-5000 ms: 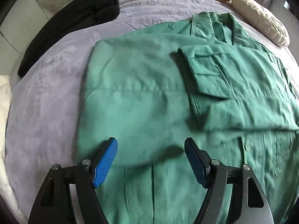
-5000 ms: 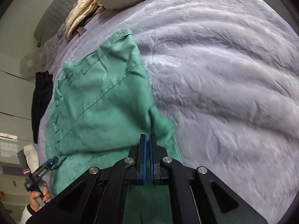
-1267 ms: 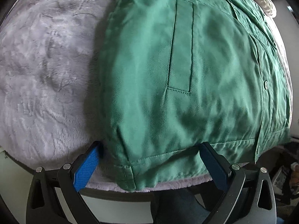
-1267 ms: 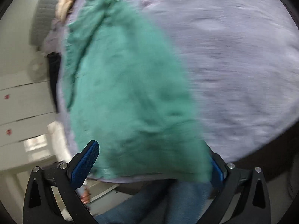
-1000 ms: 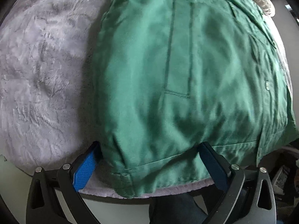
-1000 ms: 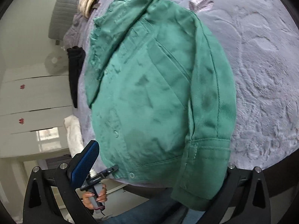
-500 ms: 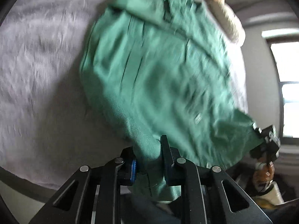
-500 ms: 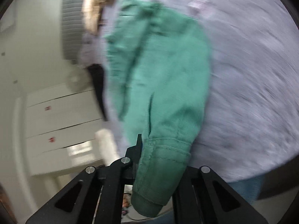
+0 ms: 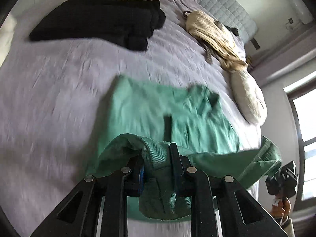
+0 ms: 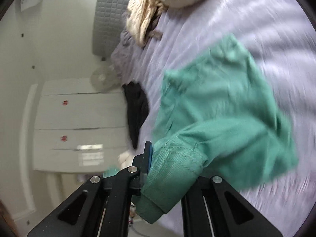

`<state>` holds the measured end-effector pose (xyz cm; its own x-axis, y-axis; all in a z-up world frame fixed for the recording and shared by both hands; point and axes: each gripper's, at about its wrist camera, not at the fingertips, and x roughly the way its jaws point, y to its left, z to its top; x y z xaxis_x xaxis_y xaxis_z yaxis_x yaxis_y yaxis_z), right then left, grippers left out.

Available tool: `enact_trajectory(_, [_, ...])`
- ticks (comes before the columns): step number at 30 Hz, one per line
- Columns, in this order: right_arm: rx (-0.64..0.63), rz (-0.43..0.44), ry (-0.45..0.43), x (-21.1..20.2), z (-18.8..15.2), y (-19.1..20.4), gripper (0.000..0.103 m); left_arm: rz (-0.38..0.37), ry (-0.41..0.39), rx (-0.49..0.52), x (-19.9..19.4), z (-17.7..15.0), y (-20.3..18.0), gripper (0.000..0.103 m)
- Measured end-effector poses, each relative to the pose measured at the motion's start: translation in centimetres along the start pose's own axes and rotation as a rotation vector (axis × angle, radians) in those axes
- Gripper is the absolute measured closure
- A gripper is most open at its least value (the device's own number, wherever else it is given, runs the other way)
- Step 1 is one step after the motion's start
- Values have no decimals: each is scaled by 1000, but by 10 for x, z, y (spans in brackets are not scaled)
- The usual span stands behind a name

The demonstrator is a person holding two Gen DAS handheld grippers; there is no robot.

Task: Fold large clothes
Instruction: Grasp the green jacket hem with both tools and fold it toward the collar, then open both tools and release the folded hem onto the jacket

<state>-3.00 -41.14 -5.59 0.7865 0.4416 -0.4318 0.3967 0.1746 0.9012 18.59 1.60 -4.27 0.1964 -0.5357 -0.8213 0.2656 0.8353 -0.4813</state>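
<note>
Because we want the hem carried over toward the collar, each tool pinches a bottom corner of the shirt (image 9: 169,116): left tool (image 9: 157,169), right tool (image 10: 167,164). The rest lies on the bed (image 9: 59,83), near the pillow (image 9: 248,98).

Green fabric bunched in the left claw (image 9: 157,169) hides most of both blue pads; only a sliver of the left-hand pad shows. Beyond the claw, the green shirt (image 9: 158,110) on the bed (image 9: 59,83) is smeared by motion, so seams and buttons cannot be made out. To the claw's far right, the right claw (image 9: 282,179) is small, and the picture edge cuts off the hand under it. In the right wrist view, a thick green cuff covers the right-hand finger of that claw (image 10: 167,167), and the shirt (image 10: 217,108) ahead is blurred.
</note>
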Motion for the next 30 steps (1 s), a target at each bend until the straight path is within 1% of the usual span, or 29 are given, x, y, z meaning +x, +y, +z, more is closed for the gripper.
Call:
enact_trajectory(1, [15, -33, -8, 13, 16, -4, 94, 20, 6, 10, 16, 17, -2, 80])
enact_trajectory(3, [39, -87, -21, 33, 34, -12, 94, 79, 21, 47, 37, 31, -1, 80])
enact_trajectory(4, [54, -109, -29, 45, 44, -19, 94, 104, 46, 72, 55, 40, -2, 80])
enact_trajectory(5, [59, -121, -31, 52, 49, -23, 94, 120, 62, 82, 64, 42, -4, 80])
enact_trajectory(7, [73, -172, -32, 70, 59, -32, 94, 176, 89, 120, 83, 45, -6, 80])
enact_trajectory(8, [80, -183, -34, 77, 62, -35, 92, 195, 97, 139, 89, 46, -7, 79])
enact_trajectory(9, [90, -190, -38, 82, 64, -38, 90, 202, 108, 144, 92, 47, -6, 76])
enact_trajectory(10, [103, -195, -44, 81, 67, -41, 90, 198, 124, 136, 94, 49, -3, 76])
enact_trajectory(11, [116, -196, -50, 82, 68, -45, 90, 183, 146, 112, 95, 51, 1, 76])
enact_trajectory(13, [130, -195, -42, 83, 72, -47, 86, 153, 159, 64, 89, 56, 9, 74])
enact_trajectory(14, [129, -201, -35, 83, 75, -46, 79, 147, 148, 54, 82, 56, 11, 66])
enact_trajectory(15, [114, -207, -36, 80, 76, -42, 71, 161, 122, 57, 74, 56, 11, 44])
enact_trajectory(16, [89, -209, -47, 76, 79, -38, 39, 209, 59, 74, 62, 58, 10, 31])
enact_trajectory(17, [62, -214, -62, 71, 80, -33, 17, 233, 10, 87, 51, 58, 8, 13])
enact_trajectory(19, [-22, -245, -110, 55, 82, -18, 15, 246, -63, 118, 36, 59, 6, 12])
enact_trajectory(21, [-73, -302, -119, 48, 85, -12, 15, 289, -70, 140, 36, 61, 6, 12])
enact_trajectory(22, [-99, -364, -120, 45, 86, -10, 15, 313, -60, 153, 41, 60, 6, 12])
enact_trajectory(25, [-147, -501, -102, 49, 87, -16, 16, 358, -3, 172, 63, 52, 10, 12])
enact_trajectory(27, [-140, -540, -84, 56, 86, -26, 19, 375, 27, 177, 77, 46, 11, 12])
enact_trajectory(28, [-138, -544, -74, 60, 85, -31, 22, 394, 45, 181, 88, 42, 13, 12])
enact_trajectory(29, [-141, -556, -65, 63, 85, -35, 29, 414, 58, 186, 96, 38, 12, 12])
enact_trajectory(30, [-151, -579, -52, 67, 83, -39, 39, 433, 72, 190, 104, 35, 14, 12])
